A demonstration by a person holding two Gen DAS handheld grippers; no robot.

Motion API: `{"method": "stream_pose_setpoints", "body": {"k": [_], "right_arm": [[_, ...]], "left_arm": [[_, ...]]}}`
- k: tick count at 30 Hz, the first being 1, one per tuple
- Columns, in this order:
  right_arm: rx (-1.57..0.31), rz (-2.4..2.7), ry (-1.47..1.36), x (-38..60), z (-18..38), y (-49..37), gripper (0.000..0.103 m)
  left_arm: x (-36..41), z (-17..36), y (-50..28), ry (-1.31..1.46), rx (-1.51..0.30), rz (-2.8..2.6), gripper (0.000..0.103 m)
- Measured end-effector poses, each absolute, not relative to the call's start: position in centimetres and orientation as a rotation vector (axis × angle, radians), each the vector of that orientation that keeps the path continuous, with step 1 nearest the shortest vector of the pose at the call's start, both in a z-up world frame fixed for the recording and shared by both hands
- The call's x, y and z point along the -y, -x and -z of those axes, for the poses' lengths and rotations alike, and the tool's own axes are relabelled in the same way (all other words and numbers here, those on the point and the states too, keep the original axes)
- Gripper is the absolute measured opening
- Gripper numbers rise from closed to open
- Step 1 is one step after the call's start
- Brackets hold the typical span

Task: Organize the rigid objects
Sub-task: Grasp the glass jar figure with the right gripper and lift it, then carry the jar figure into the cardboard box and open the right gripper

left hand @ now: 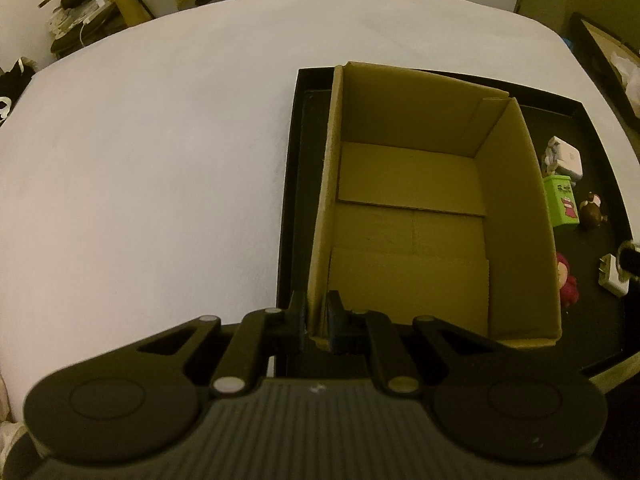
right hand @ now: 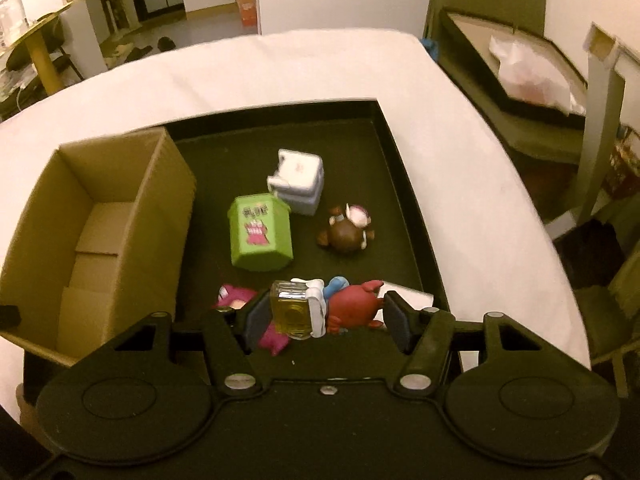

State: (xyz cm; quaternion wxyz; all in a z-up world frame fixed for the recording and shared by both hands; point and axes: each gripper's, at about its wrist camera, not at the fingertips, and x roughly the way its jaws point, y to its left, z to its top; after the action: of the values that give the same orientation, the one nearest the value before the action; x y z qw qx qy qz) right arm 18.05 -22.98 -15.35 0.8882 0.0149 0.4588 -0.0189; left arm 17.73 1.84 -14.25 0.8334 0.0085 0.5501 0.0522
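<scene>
The red figure (right hand: pixel 352 304) with its yellow bottle (right hand: pixel 290 312) lies at the tray's (right hand: pixel 404 168) 6 o'clock, between the spread pads of the right gripper (right hand: pixel 326 318). Close squarely across the body, not the glass. At 9 o'clock, the left gripper (left hand: pixel 316 320) pinches the cardboard box (left hand: pixel 516 200) wall, steadying it.

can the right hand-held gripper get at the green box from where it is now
Probably not directly: the right hand-held gripper is open around a red figure with a small bottle, which lie between it and the green box.
</scene>
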Motion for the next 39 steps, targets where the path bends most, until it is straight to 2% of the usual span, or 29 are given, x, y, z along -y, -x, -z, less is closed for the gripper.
{"method": "stream_pose_setpoints", "body": {"k": [25,39], "right_arm": [[-0.824,-0.084,0.086,15.5,10.7,-19.4,0.059],[-0.792,-0.264,0.216,10.0,10.4,-20.5,0.059]], "left_arm": [[-2.4,14.0,-17.3,0.019,-1.160,-0.080,0.010],[-3.2,14.3,-17.7,0.129,-1.180,0.024,0.011]]}}
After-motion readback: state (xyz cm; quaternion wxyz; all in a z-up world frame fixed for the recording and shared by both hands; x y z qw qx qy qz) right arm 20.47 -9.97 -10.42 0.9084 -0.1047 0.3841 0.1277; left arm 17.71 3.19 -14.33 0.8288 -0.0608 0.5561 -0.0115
